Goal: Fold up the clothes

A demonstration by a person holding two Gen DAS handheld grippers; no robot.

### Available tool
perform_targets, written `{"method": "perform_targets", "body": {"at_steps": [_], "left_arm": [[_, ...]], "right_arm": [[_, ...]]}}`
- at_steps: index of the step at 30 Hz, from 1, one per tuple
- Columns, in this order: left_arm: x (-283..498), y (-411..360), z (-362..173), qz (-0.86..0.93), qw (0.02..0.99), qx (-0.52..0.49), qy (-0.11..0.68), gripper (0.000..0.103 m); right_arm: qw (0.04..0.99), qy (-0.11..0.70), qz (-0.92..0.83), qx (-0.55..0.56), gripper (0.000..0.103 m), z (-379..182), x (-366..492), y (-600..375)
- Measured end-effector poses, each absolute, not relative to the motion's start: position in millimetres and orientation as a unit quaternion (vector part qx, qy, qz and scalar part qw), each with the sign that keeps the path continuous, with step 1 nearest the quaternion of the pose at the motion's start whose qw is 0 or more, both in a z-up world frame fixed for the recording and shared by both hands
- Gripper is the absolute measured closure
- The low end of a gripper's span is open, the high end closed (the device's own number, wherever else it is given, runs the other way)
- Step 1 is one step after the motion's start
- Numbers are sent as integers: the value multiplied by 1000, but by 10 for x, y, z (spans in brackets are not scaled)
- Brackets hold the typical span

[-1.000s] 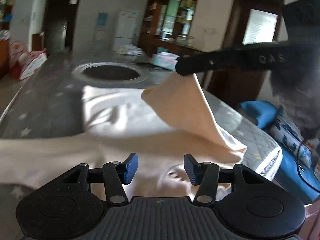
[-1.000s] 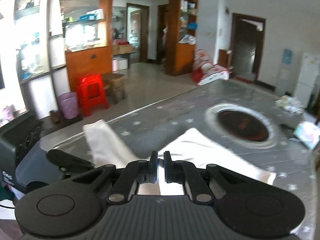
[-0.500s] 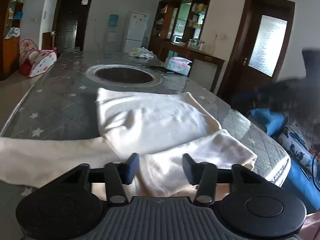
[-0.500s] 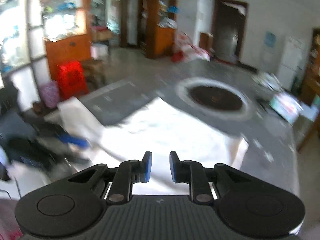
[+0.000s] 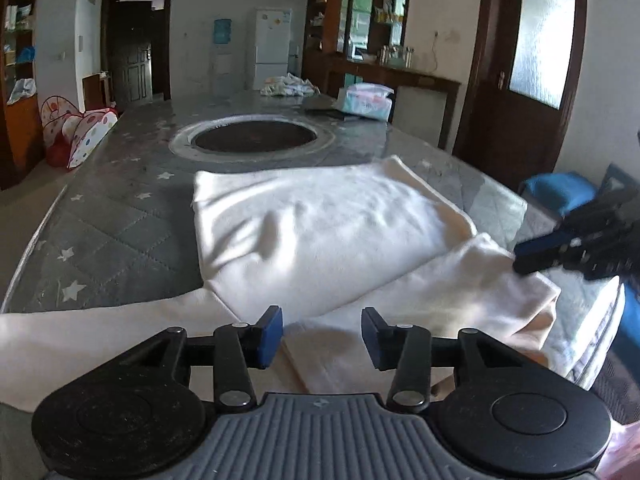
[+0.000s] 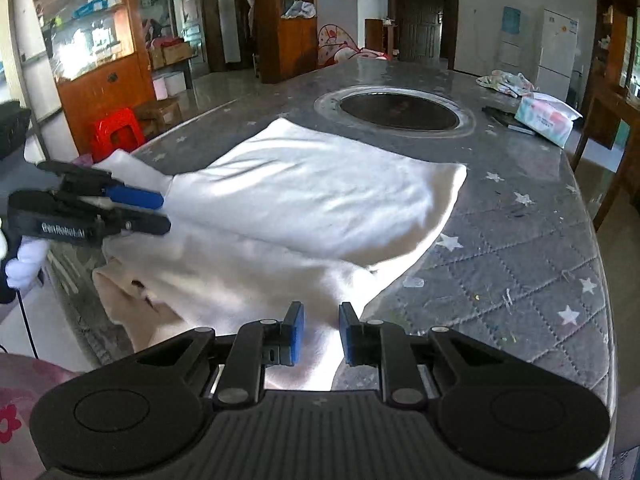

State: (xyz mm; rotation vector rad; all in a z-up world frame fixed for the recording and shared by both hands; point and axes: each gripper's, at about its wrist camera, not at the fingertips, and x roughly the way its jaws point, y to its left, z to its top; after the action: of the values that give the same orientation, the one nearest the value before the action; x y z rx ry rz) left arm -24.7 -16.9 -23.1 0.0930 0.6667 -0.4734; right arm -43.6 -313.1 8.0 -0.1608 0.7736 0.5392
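right gripper [image 6: 319,334] no longer pinching, jaws slightly apart, empty; sleeve [image 5: 460,276] released, now folded across cream garment [image 5: 320,220]; left gripper [image 5: 322,334] opening, empty; next fold pending.

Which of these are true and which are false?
1. The cream cloth garment lies on the grey quilted star-print table cover. True.
2. The right gripper has cloth squeezed tight between its fingers. False: its fingers stand apart, pinching nothing.
3. A round dark opening sits in the table beyond the garment. True.
4. The red plastic stool stands on the table. False: it stands on the floor beside it.
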Motion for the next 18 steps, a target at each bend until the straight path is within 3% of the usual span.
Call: {"method": "perform_targets", "body": {"at_steps": [6, 8, 10, 18], "left_arm": [[-210, -175, -271, -226, 915, 65, 327, 64], [-200, -166, -265, -222, 917, 68, 325, 84], [-185, -159, -246, -216, 919, 72, 322, 95], [-139, -240, 101, -202, 940, 89, 261, 98]], "right_arm": [[886, 370, 268, -75, 84, 63, -438, -3135], [887, 369, 269, -73, 84, 59, -432, -3134], [887, 368, 269, -73, 83, 50, -434, -3130], [892, 356, 269, -79, 79, 86, -430, -3120]]}}
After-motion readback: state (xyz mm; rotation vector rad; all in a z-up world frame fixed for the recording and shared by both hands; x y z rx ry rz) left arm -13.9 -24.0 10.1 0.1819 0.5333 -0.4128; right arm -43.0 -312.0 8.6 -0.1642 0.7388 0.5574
